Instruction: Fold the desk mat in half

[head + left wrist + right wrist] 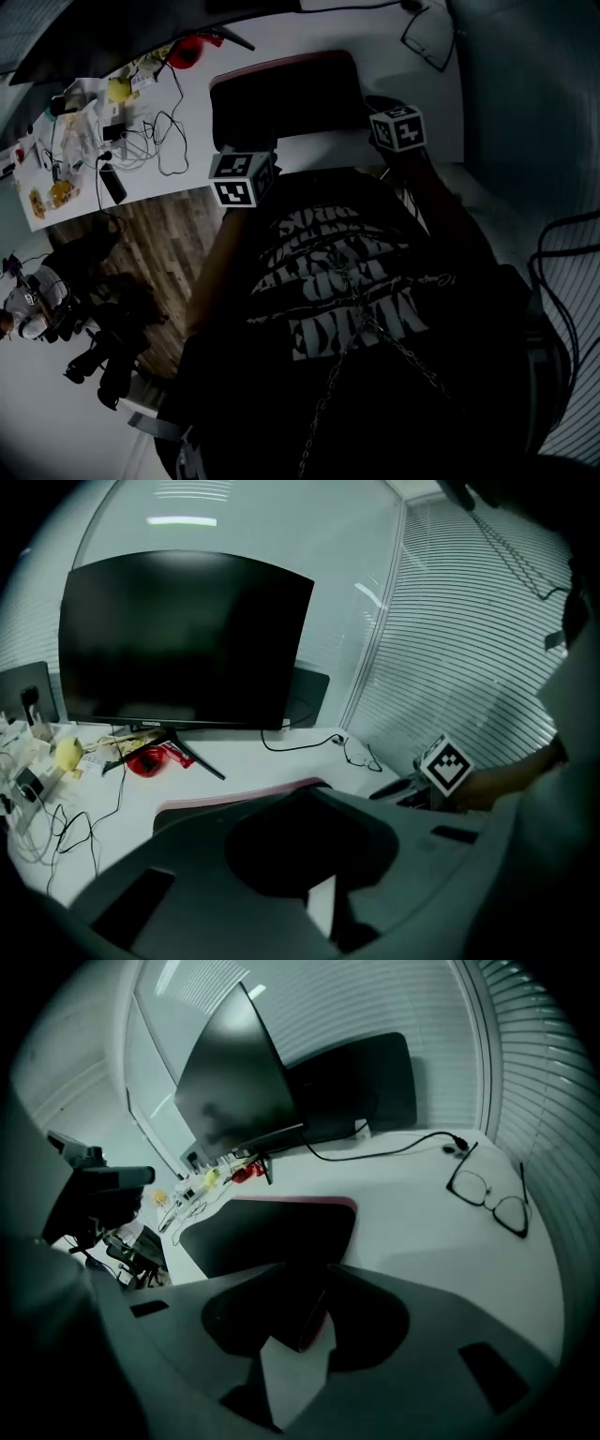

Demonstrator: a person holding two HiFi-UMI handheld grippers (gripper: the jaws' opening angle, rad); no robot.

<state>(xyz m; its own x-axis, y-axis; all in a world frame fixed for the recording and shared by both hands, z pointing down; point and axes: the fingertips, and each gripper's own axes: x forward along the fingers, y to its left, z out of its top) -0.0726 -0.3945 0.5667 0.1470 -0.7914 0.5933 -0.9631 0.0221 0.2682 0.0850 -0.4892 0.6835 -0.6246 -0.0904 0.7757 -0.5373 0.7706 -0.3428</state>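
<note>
Black on top with a pink rim showing along its far edge, the desk mat (pixel 281 98) lies flat on the white desk (pixel 328 33). It is straight ahead of me, between my two tools, with its near edge closest to them. It looks like a thin, matte sheet with rounded corners, and I judge it light and limp. It should bend without effort, sag where it is unsupported, and slide readily over the smooth desktop if dragged from one side only. The right gripper (pixel 305 1283) has its jaws spread, and the mat's near right corner, pink edge showing, sits in the gap without being squeezed. The left gripper (pixel 305 803) has its jaws pressed together by the mat's near left edge, and I see nothing pinched in them. I would take hold at both near corners, close to the edge, so the sheet lifts evenly and carries over to the far edge. Wire-framed glasses (pixel 492 1194) lie to the far right, well apart from the mat. Loose cables (pixel 159 141) sprawl to the left, and a dark glossy monitor (pixel 178 639) stands beyond.
</note>
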